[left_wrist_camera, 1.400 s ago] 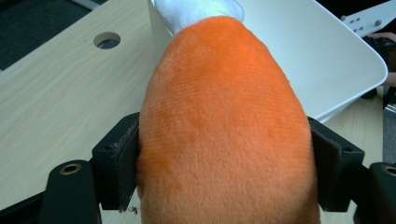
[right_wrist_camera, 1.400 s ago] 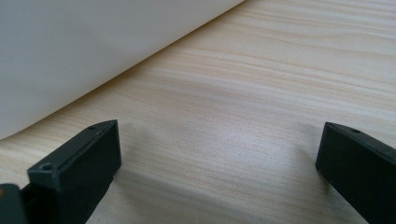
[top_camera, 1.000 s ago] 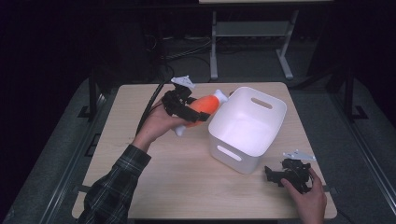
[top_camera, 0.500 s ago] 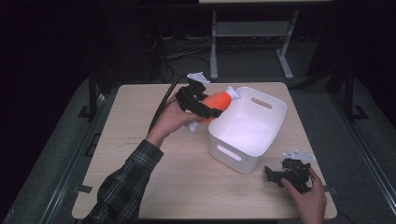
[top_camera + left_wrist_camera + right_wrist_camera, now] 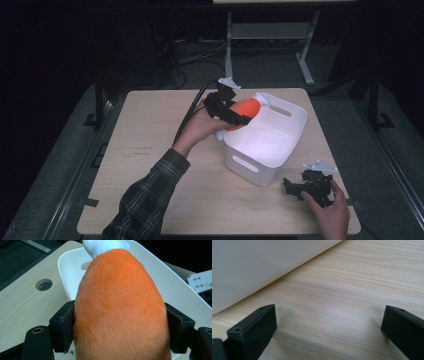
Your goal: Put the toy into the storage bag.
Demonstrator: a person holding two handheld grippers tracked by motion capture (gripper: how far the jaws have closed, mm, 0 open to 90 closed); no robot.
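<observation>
Pale wooden tabletop (image 5: 150, 165) carried white plastic handled bin (image 5: 280, 150). Orange plush toy with white tip (image 5: 242, 111) held over bin's near rim, likely for dropping in, clamped by left tool (image 5: 227, 107). Right tool (image 5: 307, 186) rested apart, idle, beside bin.

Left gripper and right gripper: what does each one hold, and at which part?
The left gripper holds the orange plush toy across its thick orange body, over the white bin. The right gripper is open and holds nothing.
</observation>
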